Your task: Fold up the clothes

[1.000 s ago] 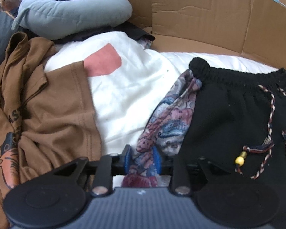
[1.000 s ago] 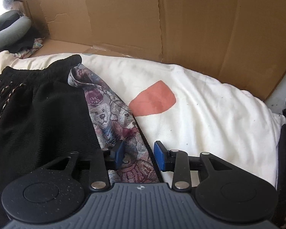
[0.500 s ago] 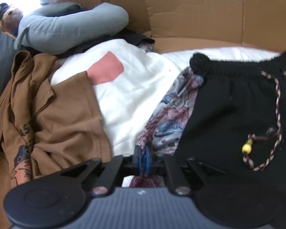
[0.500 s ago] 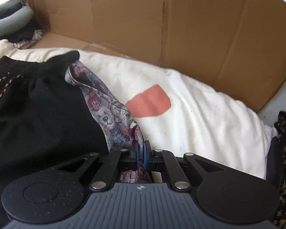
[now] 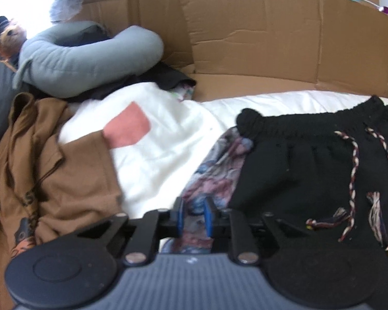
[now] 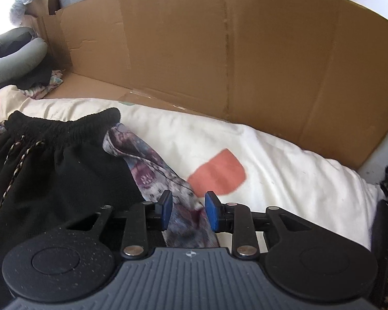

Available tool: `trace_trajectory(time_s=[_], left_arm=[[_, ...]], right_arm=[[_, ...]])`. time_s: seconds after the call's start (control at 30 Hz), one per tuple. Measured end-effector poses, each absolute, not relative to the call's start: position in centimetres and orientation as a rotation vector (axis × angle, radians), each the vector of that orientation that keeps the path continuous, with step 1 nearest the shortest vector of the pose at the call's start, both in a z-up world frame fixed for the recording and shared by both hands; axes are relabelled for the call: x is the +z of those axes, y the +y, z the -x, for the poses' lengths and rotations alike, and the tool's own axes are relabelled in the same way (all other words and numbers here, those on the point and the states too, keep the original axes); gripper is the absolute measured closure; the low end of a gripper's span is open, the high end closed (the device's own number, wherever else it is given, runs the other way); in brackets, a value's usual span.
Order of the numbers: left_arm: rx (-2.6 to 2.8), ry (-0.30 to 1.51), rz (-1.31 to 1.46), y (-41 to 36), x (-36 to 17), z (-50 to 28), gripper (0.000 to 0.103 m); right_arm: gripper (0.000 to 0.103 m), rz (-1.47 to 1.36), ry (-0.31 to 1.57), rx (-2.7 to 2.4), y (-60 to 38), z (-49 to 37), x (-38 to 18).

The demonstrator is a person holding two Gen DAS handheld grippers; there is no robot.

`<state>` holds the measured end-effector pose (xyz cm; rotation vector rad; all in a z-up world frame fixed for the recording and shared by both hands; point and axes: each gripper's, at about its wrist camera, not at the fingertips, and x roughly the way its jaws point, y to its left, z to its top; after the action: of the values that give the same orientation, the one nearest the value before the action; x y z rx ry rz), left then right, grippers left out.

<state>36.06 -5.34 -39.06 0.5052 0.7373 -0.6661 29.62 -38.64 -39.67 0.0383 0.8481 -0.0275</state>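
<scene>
Cardboard wall (image 6: 245, 64) edges white bedding (image 6: 284, 170) behind shorts (image 6: 51, 170).

Both grippers pinched fully closed on the purple-blue patterned fabric (image 5: 214, 178) 0.5 s ago and have just been opening again: left gripper (image 5: 194, 215) jaws now slightly apart, right gripper (image 6: 188, 210) jaws clearly wider, fabric between both pairs, neither pressing it.
</scene>
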Motion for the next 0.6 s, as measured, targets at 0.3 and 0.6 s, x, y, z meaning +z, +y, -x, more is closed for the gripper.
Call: trace_trajectory(time_s=[0.3,0.6], left_arm=[[-0.652,0.782,-0.524,-7.3,-40.5,-37.6,0.089],[-0.689,0.771,-0.475,-7.5,-38.8,-37.4,0.089]], right_arm=[[0.068,-0.06,0.87,-0.06,-38.3,-31.7,-41.8],[0.068,-0.116,0.812,-0.048,-38.2,-31.7,-39.9]])
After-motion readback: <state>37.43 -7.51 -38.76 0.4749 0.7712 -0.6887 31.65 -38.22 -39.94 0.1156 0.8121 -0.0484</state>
